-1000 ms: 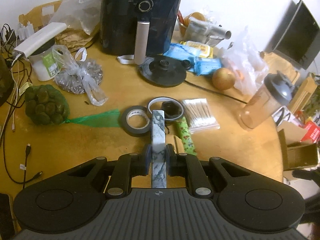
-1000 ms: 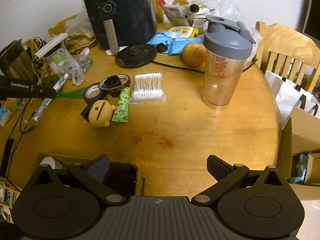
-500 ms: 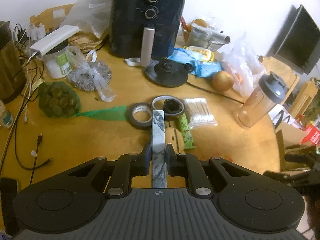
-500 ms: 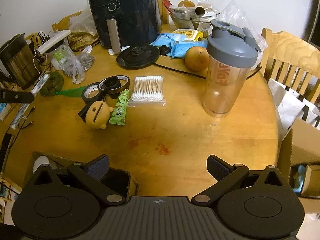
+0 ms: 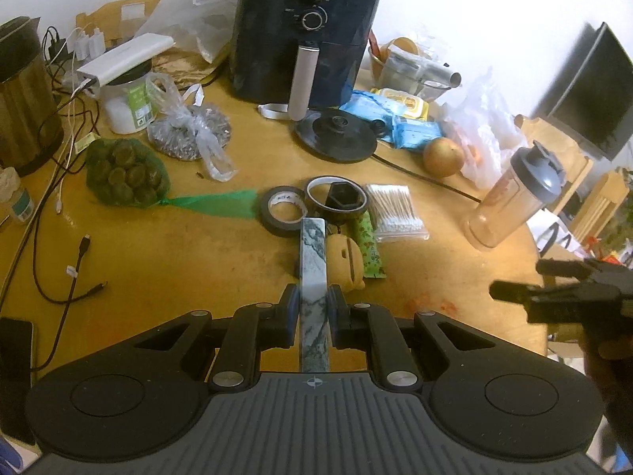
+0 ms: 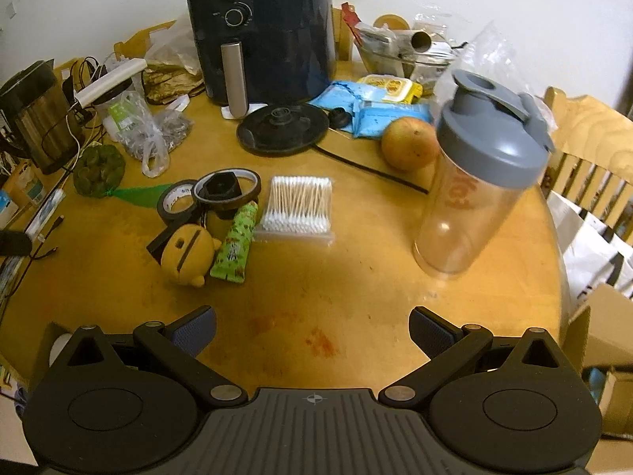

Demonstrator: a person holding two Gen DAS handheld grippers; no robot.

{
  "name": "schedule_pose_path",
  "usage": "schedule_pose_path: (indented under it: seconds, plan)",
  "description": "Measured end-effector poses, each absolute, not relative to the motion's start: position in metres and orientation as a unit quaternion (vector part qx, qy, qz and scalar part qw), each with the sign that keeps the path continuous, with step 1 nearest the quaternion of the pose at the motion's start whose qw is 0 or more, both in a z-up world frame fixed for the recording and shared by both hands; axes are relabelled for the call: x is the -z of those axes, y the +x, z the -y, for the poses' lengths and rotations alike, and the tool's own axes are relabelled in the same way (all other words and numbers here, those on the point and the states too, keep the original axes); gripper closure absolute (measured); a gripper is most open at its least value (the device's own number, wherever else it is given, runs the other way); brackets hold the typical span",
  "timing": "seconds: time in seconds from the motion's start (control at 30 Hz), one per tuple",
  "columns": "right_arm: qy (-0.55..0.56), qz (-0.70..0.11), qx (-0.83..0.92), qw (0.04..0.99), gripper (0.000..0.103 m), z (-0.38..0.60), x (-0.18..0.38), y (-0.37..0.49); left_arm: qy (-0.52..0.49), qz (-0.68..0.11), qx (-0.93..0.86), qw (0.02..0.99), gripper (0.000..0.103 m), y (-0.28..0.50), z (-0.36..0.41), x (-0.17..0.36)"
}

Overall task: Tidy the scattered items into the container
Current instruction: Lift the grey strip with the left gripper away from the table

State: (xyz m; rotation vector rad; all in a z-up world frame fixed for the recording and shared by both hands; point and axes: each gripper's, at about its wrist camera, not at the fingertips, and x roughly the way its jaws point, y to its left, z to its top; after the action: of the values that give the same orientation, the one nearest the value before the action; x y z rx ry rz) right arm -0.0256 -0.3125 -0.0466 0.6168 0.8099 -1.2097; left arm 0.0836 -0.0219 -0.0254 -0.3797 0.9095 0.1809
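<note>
Both views have shifted; left gripper clamped on bar, right gripper apart; carrying bar, next needs the container.

A round wooden table carries all items. At its centre lie a black tape roll, a thin tape ring with a black hexagonal cap inside it, a yellow round toy, a green printed packet and a pack of cotton swabs, grouped closely. A clear shaker bottle with a grey lid stands to the right. Behind it rest an orange fruit, blue packets, a black kettle base and a dark air fryer. A green net bag lies at the left, near loose cables.
</note>
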Motion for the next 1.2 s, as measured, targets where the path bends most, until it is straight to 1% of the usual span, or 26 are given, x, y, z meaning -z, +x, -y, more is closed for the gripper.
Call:
schedule_pose_path:
  seconds: [0.47,0.83,0.93,0.97,1.0,1.2]
  plan:
    - [0.273,-0.369,0.525,0.716,0.000,0.374,0.066,0.001,-0.208,-0.439,-0.111,0.867,0.087,0.072,0.008,0.033]
    - [0.265,-0.373,0.533,0.711,0.001,0.417,0.100,0.021,-0.220,-0.442,-0.129,0.860,0.087,0.064,-0.007,0.036]
    - [0.262,-0.375,0.536,0.709,0.003,0.428,0.109,0.026,-0.223,-0.444,-0.134,0.857,0.087,0.061,-0.012,0.038]
    - [0.261,-0.376,0.536,0.709,0.007,0.431,0.112,0.027,-0.225,-0.445,-0.135,0.856,0.087,0.060,-0.013,0.039]
    - [0.260,-0.379,0.535,0.709,0.009,0.435,0.115,0.029,-0.227,-0.446,-0.136,0.855,0.087,0.059,-0.015,0.039]
    - [0.267,-0.395,0.537,0.696,0.015,0.455,0.136,0.036,-0.233,-0.449,-0.141,0.851,0.087,0.055,-0.024,0.042]
